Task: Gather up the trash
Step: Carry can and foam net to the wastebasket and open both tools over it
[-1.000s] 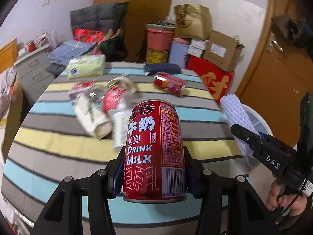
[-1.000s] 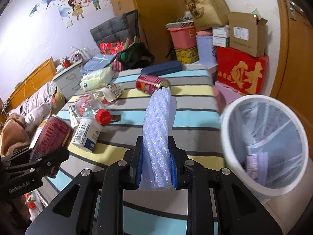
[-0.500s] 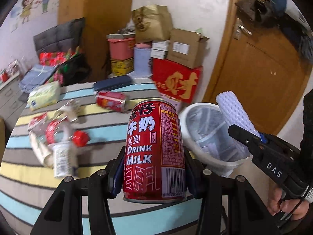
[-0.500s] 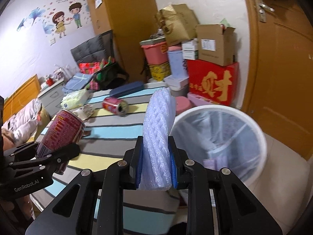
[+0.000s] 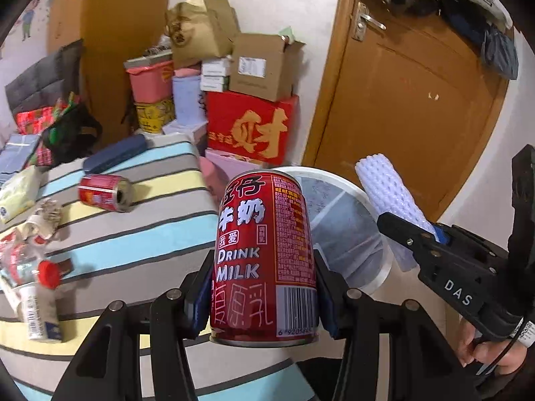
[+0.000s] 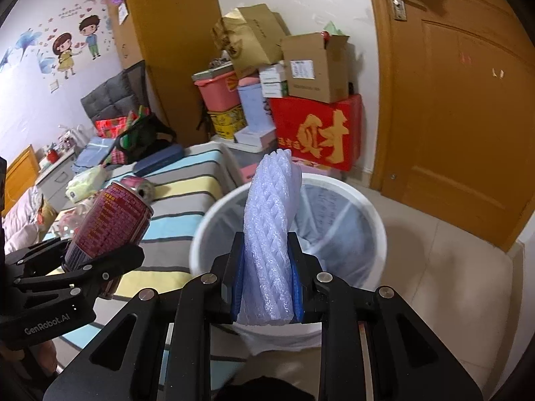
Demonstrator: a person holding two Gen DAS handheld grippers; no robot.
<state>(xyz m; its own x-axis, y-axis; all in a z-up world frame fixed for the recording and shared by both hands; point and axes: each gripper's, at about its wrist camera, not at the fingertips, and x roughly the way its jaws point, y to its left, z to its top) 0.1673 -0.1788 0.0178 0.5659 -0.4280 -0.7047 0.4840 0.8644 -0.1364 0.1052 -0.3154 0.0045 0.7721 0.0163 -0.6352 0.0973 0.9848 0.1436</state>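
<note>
My left gripper (image 5: pixel 264 304) is shut on an upright red milk can (image 5: pixel 264 254), held over the striped table edge just left of the white lined trash bin (image 5: pixel 347 230). The can also shows in the right wrist view (image 6: pixel 110 220). My right gripper (image 6: pixel 267 284) is shut on a white foam net sleeve (image 6: pixel 271 230), held over the near rim of the bin (image 6: pixel 374 220). In the left wrist view the sleeve (image 5: pixel 388 200) is at the bin's right side.
On the striped table (image 5: pixel 140 234) lie another red can (image 5: pixel 103 193), a crushed bottle with a red cap (image 5: pixel 33 284), crumpled paper (image 5: pixel 43 217) and a tissue pack (image 5: pixel 16 190). Stacked boxes (image 5: pixel 250 117) and a wooden door (image 5: pixel 418 117) stand behind the bin.
Both grippers have swung right from the table toward the trash bin, each keeping its load. The bin now lies directly ahead of both.
</note>
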